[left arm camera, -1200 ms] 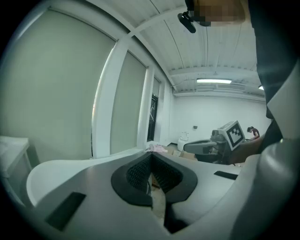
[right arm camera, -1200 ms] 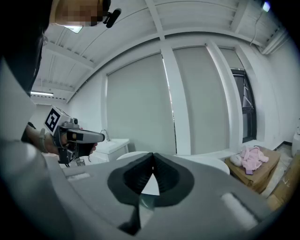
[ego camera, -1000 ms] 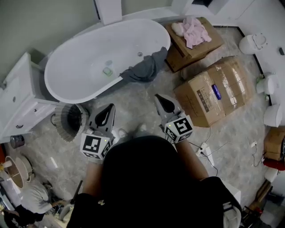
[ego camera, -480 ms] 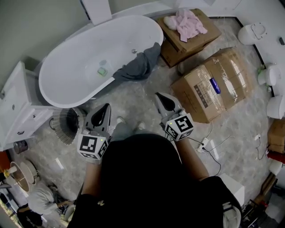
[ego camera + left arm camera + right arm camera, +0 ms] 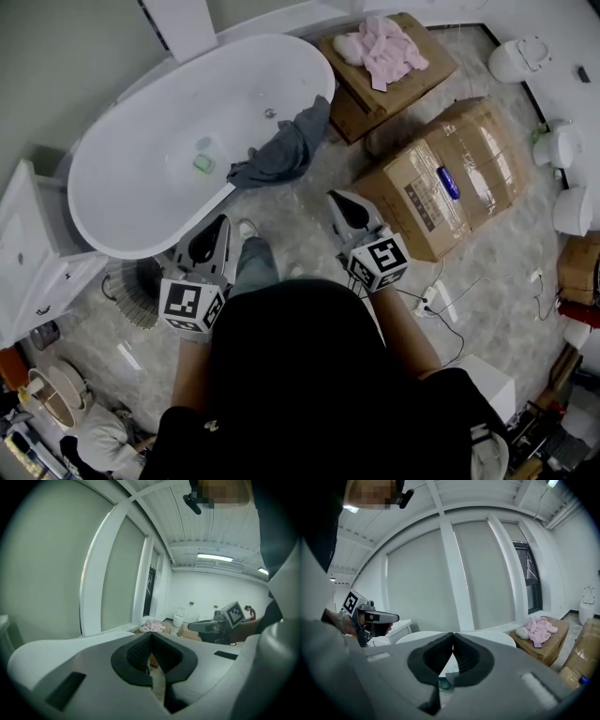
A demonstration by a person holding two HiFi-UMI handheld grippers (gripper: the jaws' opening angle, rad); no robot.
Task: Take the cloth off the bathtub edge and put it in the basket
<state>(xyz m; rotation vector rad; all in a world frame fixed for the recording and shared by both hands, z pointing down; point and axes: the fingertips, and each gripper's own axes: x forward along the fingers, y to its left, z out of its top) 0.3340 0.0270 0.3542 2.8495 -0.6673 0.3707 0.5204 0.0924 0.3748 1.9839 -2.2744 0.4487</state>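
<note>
Both grippers are clenched on nothing: the left gripper and the right gripper each show their jaws tip to tip in their own views, held above the floor. The dark grey cloth hangs over the bathtub rim at about 12 o'clock from the grippers, one part inside the tub and one part down the outer wall.

The ribbed basket stands on the marbled grey floor at 9 o'clock of the left gripper, close under the tub's near end. Open floor lies between the grippers and the cloth. Two cardboard boxes crowd in at 2 o'clock, the farther one carrying a pink cloth.

The basket is partly covered by the left gripper, and its inside cannot be made out. The person's dark top fills the lower middle of the head view.
</note>
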